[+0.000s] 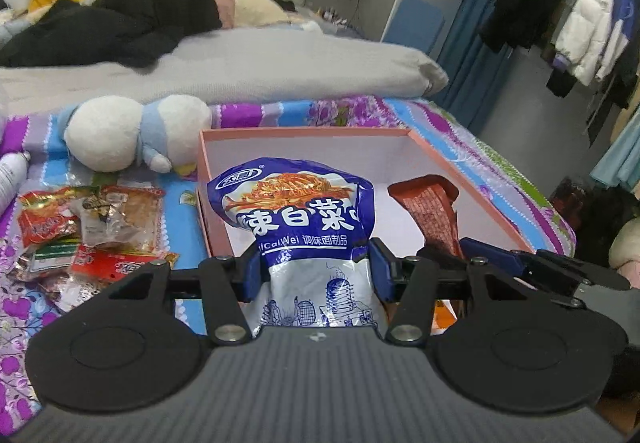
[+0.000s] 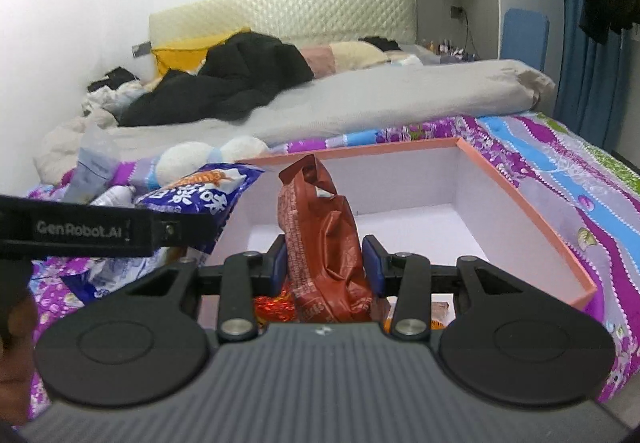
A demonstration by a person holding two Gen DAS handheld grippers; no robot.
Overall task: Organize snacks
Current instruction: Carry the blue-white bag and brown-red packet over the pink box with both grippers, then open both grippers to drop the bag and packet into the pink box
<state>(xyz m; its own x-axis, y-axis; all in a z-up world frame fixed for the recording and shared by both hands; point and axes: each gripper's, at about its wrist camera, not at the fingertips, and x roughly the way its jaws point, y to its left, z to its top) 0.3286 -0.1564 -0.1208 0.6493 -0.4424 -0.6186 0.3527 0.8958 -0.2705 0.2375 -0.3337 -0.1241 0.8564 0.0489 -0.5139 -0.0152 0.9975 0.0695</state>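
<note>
My left gripper is shut on a blue and white snack bag, held upright over the near left part of an open pink box. My right gripper is shut on a crumpled red-brown snack bag, held over the same pink box, whose floor is white and mostly bare. In the left wrist view the red-brown snack bag and the right gripper's fingers show to the right. The blue snack bag shows at left in the right wrist view.
Several loose snack packets lie on the flowered bedspread left of the box. A white and blue plush toy rests behind them, and a white bottle lies at the far left. Grey bedding and dark clothes are piled beyond.
</note>
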